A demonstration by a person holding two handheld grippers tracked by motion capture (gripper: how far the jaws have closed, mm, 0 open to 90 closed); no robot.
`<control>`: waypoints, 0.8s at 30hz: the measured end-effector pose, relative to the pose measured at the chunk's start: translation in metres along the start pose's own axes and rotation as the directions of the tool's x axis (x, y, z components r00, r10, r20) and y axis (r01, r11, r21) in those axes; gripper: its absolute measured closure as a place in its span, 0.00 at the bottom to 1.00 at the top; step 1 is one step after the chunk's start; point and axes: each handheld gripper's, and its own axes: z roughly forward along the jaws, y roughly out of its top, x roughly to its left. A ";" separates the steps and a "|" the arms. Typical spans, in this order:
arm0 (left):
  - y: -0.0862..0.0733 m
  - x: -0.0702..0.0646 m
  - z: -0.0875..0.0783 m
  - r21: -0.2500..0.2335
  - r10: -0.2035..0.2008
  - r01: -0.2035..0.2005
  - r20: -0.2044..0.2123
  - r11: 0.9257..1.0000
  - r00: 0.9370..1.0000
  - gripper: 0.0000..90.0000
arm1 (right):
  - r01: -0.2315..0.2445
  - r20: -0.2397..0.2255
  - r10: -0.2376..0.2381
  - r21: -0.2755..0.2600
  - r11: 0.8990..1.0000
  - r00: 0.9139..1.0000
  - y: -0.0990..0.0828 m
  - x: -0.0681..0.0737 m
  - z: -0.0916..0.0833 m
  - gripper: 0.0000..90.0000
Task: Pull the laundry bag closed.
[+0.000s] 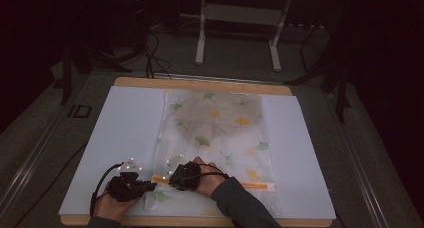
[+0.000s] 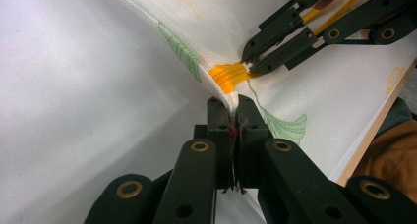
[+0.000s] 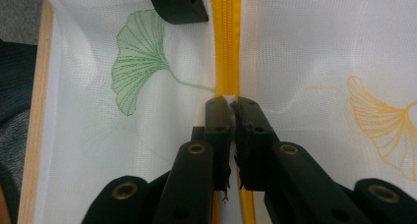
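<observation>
High view, hands (image 1: 116,200) low, hand-held grippers (image 1: 150,186) clamped

2 grippers low, side by side: left gripper (image 1: 146,186) & right gripper (image 1: 170,177) (jaws clamped tight).

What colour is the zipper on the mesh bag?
Orange-yellow zipper, clearest in the right gripper view.

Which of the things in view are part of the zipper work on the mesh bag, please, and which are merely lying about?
In use:
- mesh bag, leaf-printed
- its orange zipper
- left gripper, shut on the bag's edge
- right gripper, shut at the zipper
- white board under the bag

Lying about:
- white metal frame behind the table
- floor cables
</observation>
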 end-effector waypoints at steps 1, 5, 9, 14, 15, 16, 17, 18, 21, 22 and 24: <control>0.000 0.000 0.000 -0.001 0.000 0.000 -0.001 1.000 1.000 0.97 | 0.000 0.001 0.000 0.002 1.000 1.000 0.000 0.000 0.000 0.94; 0.000 0.000 0.000 -0.004 -0.002 0.002 -0.002 1.000 1.000 0.97 | -0.010 0.009 0.010 0.018 1.000 1.000 -0.001 0.001 -0.002 0.94; -0.001 0.000 -0.001 -0.008 -0.004 0.004 -0.005 1.000 1.000 0.97 | -0.021 0.015 0.021 0.041 0.999 1.000 -0.001 0.001 -0.003 0.94; -0.001 0.001 -0.002 -0.009 -0.003 0.003 -0.005 1.000 1.000 0.97 | -0.025 0.018 0.024 0.053 0.998 1.000 -0.003 0.002 -0.005 0.94; -0.001 0.001 -0.002 -0.009 -0.003 0.003 -0.005 1.000 1.000 0.97 | -0.024 0.018 0.023 0.053 0.998 1.000 -0.003 0.002 -0.005 0.94; -0.001 0.001 -0.002 -0.010 -0.003 0.003 -0.004 1.000 1.000 0.97 | -0.024 0.019 0.023 0.053 0.998 1.000 -0.003 0.002 -0.006 0.94; -0.001 0.001 -0.002 -0.010 -0.005 0.005 -0.005 1.000 1.000 0.97 | -0.025 0.018 0.024 0.055 0.998 1.000 -0.004 0.002 -0.006 0.94; -0.001 0.001 -0.002 -0.011 -0.005 0.005 -0.005 1.000 1.000 0.97 | -0.024 0.021 0.023 0.059 0.998 1.000 -0.004 0.002 -0.007 0.94; -0.001 0.001 -0.002 -0.011 -0.005 0.005 -0.004 1.000 1.000 0.97 | -0.024 0.022 0.023 0.062 0.998 0.999 -0.006 0.002 -0.008 0.94; -0.001 0.001 -0.002 -0.011 -0.005 0.005 -0.004 1.000 1.000 0.97 | -0.024 0.023 0.022 0.064 0.998 0.999 -0.006 0.002 -0.008 0.94; -0.001 0.001 -0.003 -0.011 -0.005 0.005 -0.003 1.000 1.000 0.97 | -0.022 0.023 0.020 0.067 0.997 1.000 -0.007 0.002 -0.009 0.94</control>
